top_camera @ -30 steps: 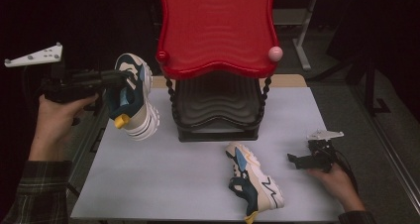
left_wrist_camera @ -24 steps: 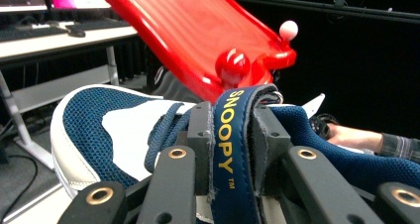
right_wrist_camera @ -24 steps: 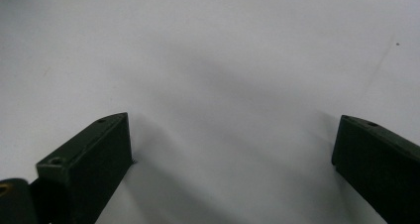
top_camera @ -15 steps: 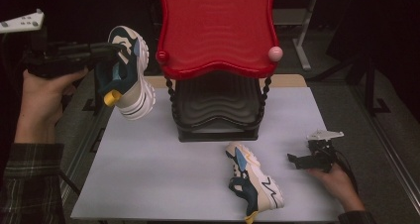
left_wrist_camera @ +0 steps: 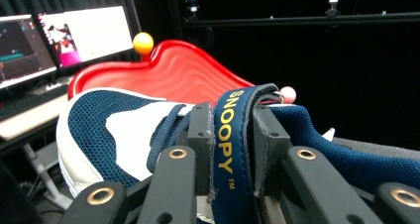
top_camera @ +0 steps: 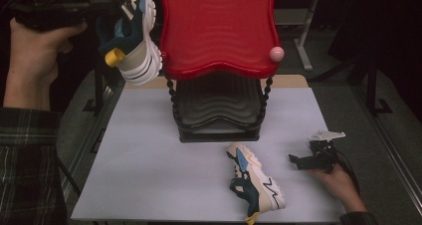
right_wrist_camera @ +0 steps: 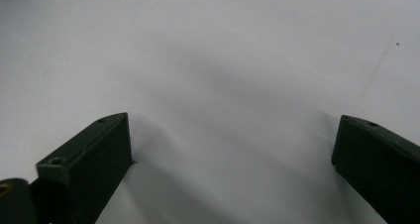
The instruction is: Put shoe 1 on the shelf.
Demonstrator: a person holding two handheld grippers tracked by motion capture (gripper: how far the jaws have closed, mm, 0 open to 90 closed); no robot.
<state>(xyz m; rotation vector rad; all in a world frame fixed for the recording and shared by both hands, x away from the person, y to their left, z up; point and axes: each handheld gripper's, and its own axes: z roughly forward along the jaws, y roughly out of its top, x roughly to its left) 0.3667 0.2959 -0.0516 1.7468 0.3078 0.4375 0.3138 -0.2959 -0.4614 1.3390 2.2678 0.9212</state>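
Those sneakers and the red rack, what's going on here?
A person works with a tool in each hand. The left tool is shut on the tongue strap of one sneaker, holding it in the air beside the top red tray of the two-tier rack. The second sneaker lies on the table in front of the rack. The right tool rests open on the table near it.
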